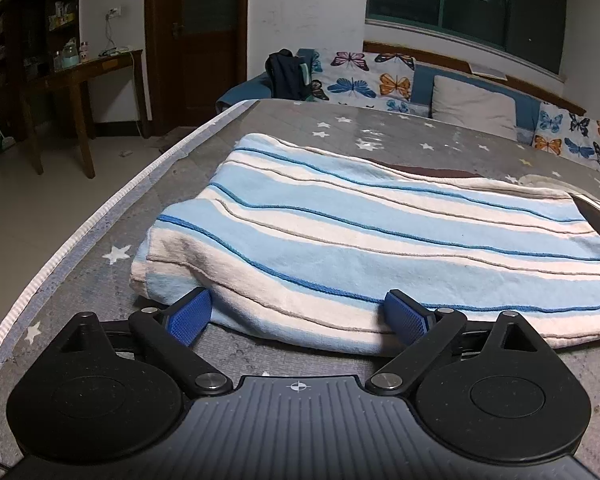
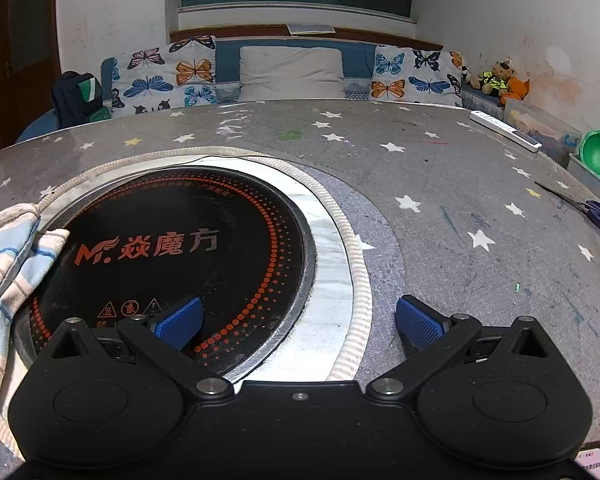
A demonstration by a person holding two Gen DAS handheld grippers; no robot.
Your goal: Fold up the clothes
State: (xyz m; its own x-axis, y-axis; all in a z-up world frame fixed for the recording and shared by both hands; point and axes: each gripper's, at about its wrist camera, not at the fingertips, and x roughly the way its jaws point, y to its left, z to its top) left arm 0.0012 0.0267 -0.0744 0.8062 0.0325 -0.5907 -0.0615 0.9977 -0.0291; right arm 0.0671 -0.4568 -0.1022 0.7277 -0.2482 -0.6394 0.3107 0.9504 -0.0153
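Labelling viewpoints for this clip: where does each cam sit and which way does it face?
Left wrist: on the left gripper, angled down across the table at the folded striped cloth; own open jaws flank its near edge.
Right wrist: on the right gripper, angled down at the black cooktop set in the table; own open jaws, nothing between.
Shared: striped cloth, cooktop rim, starry table cover, grey pillow, butterfly cushions, window.

Count: one striped towel (image 1: 380, 240), one induction cooktop (image 2: 172, 248), one pair of scissors (image 2: 596, 216), one green bowl (image 2: 599, 157), two claws.
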